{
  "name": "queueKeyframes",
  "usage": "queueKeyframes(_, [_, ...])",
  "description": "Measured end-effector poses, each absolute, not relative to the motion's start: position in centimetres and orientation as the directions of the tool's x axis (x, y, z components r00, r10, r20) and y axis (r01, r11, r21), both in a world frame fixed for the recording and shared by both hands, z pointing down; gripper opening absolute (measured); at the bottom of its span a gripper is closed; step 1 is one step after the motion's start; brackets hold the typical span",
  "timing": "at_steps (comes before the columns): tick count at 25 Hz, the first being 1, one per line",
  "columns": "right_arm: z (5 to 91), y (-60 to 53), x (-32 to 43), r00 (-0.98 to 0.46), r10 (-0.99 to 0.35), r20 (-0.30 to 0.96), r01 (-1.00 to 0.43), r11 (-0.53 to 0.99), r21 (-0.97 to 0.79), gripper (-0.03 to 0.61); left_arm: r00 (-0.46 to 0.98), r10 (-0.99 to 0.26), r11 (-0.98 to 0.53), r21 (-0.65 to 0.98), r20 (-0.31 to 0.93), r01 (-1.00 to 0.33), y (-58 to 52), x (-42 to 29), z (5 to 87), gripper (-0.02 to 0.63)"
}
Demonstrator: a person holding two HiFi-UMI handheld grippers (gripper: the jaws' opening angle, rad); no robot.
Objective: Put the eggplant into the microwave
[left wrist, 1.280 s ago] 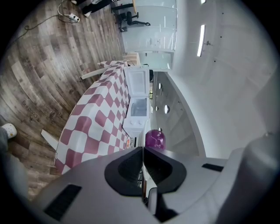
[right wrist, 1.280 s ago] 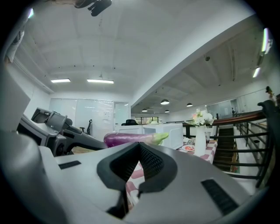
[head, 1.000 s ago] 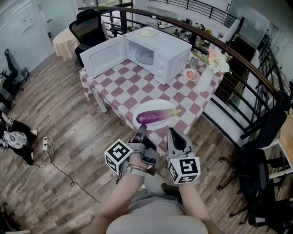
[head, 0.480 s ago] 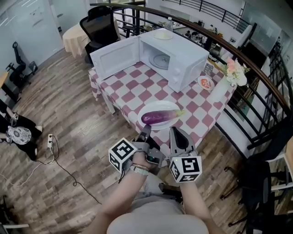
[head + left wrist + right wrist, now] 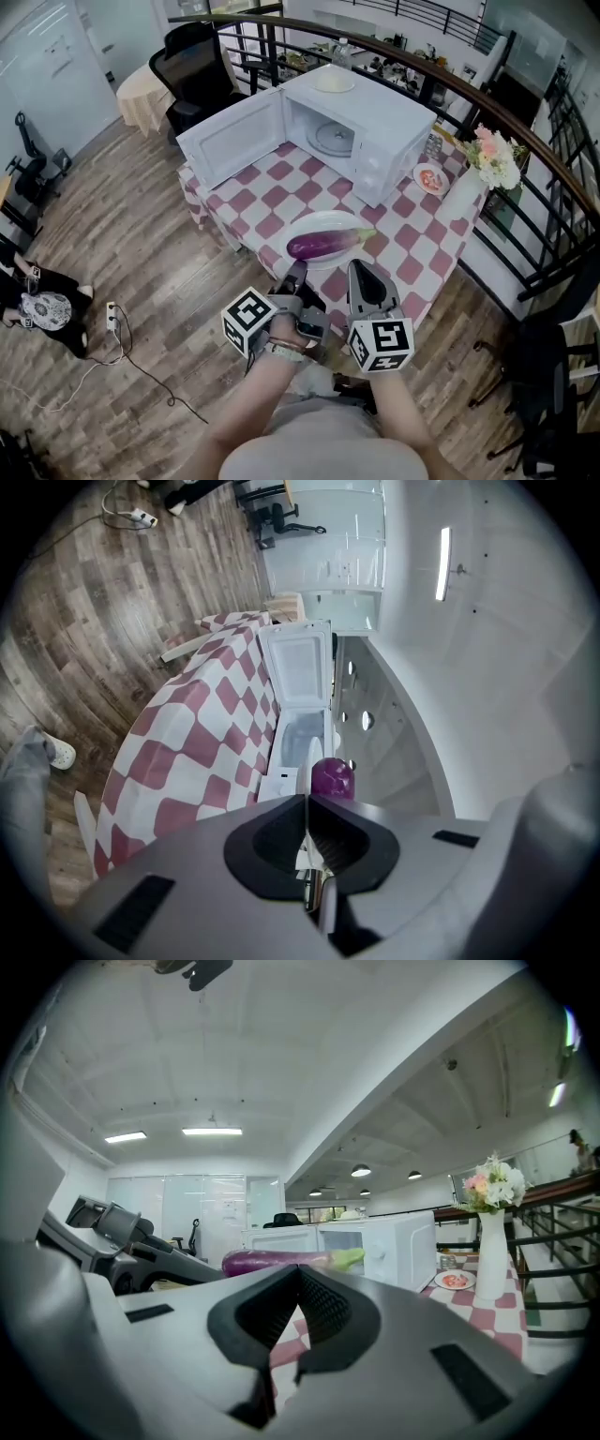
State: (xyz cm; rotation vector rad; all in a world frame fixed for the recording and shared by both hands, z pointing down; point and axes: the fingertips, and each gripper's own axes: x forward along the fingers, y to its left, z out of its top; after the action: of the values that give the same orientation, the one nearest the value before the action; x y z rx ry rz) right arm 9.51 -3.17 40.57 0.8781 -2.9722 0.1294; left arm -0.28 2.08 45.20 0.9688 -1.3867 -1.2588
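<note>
Checked cloth covers the table (image 5: 272, 202) ahead of me. At its far edge a door (image 5: 234, 141) swings wide to the left of the open microwave (image 5: 394, 122). By the near edge sits a white plate (image 5: 309, 223), and the eggplant (image 5: 323, 244) lies on it crosswise to my reach, blunt purple end to the left and green stem to the right. My left gripper (image 5: 296, 272) hangs just short of the table's near edge, its jaws pressed together on nothing, pointing almost at the blunt end. My right gripper (image 5: 364, 277) hangs beside it, likewise closed and empty, aimed toward the stem end. Both are near the eggplant, and I judge the left a shade nearer. Either would have to spread its jaws before taking the eggplant across its middle.
</note>
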Motion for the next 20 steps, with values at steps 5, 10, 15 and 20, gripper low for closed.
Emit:
queueKeyframes(5, [40.8,-4.9,6.7,-0.831,-0.552,0.068,-0.556,0.829,-0.066,0.025,-0.178,-0.972,0.144,0.988,0.152,0.056,0.2,-3.2,45.4,0.014])
queueKeyframes(10, [40.9,-6.9,4.3,-0.823,-0.563,0.078,-0.567,0.821,-0.061,0.025,-0.165,-0.974,0.149,0.987,0.157,0.063,-1.8,-6.0,45.8,0.014])
queueKeyframes(15, [40.5,-9.5,2.5,-0.803,-0.590,0.077,-0.595,0.802,-0.058,0.025,-0.149,-0.975,0.158,0.985,0.167,0.069,-4.1,-8.6,46.1,0.014])
queueKeyframes(20, [40.5,-11.8,0.5,-0.797,-0.597,0.084,-0.603,0.795,-0.066,0.025,-0.133,-0.976,0.168,0.984,0.174,0.059,-6.4,-10.7,46.2,0.014])
